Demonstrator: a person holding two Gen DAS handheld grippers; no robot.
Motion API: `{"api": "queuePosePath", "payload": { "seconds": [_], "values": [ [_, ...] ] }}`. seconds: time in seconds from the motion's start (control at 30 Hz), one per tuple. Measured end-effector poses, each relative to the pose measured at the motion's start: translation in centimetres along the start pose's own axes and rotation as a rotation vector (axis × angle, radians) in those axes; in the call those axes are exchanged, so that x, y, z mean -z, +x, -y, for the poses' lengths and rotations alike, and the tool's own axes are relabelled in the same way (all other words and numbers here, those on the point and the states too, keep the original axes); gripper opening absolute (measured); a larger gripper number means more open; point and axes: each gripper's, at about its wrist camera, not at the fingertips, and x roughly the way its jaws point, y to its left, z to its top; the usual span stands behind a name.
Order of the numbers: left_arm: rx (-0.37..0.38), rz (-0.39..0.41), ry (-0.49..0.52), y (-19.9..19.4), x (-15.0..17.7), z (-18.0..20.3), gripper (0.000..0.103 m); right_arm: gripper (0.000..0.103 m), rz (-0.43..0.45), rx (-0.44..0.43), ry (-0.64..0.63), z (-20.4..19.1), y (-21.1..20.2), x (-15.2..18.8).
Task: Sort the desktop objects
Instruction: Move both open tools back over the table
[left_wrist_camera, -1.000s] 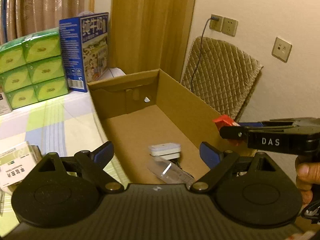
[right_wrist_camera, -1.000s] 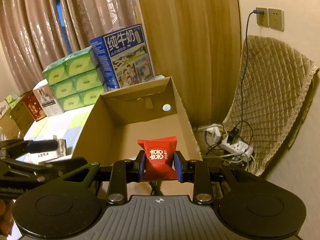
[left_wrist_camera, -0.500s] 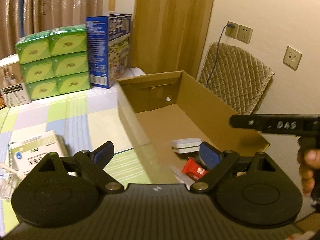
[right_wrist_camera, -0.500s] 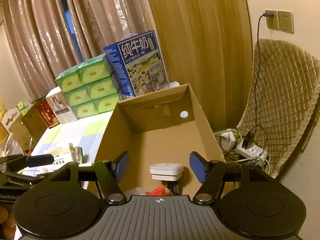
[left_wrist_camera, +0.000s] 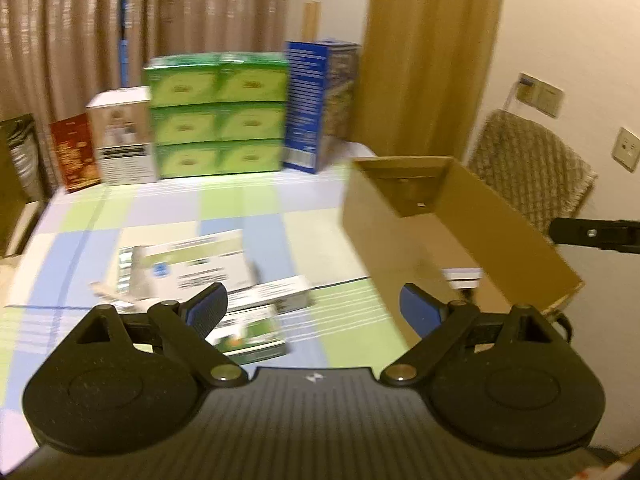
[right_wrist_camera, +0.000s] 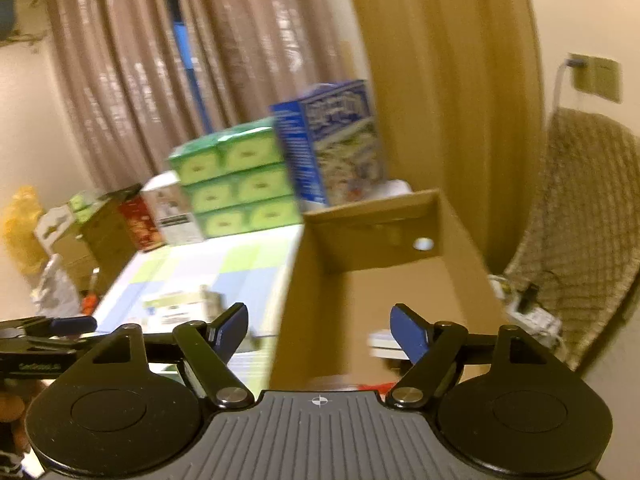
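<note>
**Desk:** What is nearest the lens?

**Photographer:** Both claws, each spread wide and holding nothing. The left gripper (left_wrist_camera: 314, 306) hangs over a checked tablecloth (left_wrist_camera: 256, 208); the right gripper (right_wrist_camera: 319, 326) hangs at the near end of an open cardboard box (right_wrist_camera: 400, 280).

**Desk:** And just beyond the left claw?

**Photographer:** A loose pile of flat packets. A green-printed packet (left_wrist_camera: 250, 334) lies at 11 o'clock of that claw, a long white carton (left_wrist_camera: 272, 294) touches it behind, its long axis running roughly 8 to 2 o'clock, and a bigger white leaflet box (left_wrist_camera: 196, 260) lies farther back, tilted the same way. The frame is motion-blurred, so print is unreadable.

**Desk:** The box?

**Photographer:** At 2 o'clock of the left claw, its long axis pointing away toward the wall. Inside, a white adapter (left_wrist_camera: 464, 274) lies near the front; from the right wrist a sliver of red packet (right_wrist_camera: 386, 387) shows at the claw's base.

**Desk:** Background?

**Photographer:** Stacked green tissue packs (left_wrist_camera: 218, 114) at 12 o'clock, a blue milk carton (left_wrist_camera: 320, 106) beside them, curtains (left_wrist_camera: 160, 16) behind, a quilted chair (left_wrist_camera: 528, 168) at 2 o'clock.
</note>
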Motion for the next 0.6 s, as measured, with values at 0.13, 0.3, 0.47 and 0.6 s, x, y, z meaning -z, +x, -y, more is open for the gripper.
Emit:
{"api": "queuePosePath", "payload": {
  "seconds": [0.13, 0.3, 0.47, 0.6],
  "values": [
    [-0.070, 0.009, -0.036, -2.3, 1.1, -3.8, 0.092, 0.081, 0.009, -0.060, -0.033, -3.5, 0.3, 0.7],
    [-0.159, 0.006, -0.089, -4.7, 3.1, -8.8, 0.093, 0.087, -0.007, -0.111, -0.083, -7.7, 2.0, 1.9],
    [-0.231, -0.002, -0.143, -6.4, 5.4, -13.0, 0.094, 0.091, -0.047, -0.149, -0.120, -11.0, 4.2, 3.4],
    [-0.264, -0.009, -0.174, -6.8, 7.4, -15.3, 0.094, 0.092, -0.086, -0.173, -0.154, -13.2, 6.2, 4.7]
  ]
}}
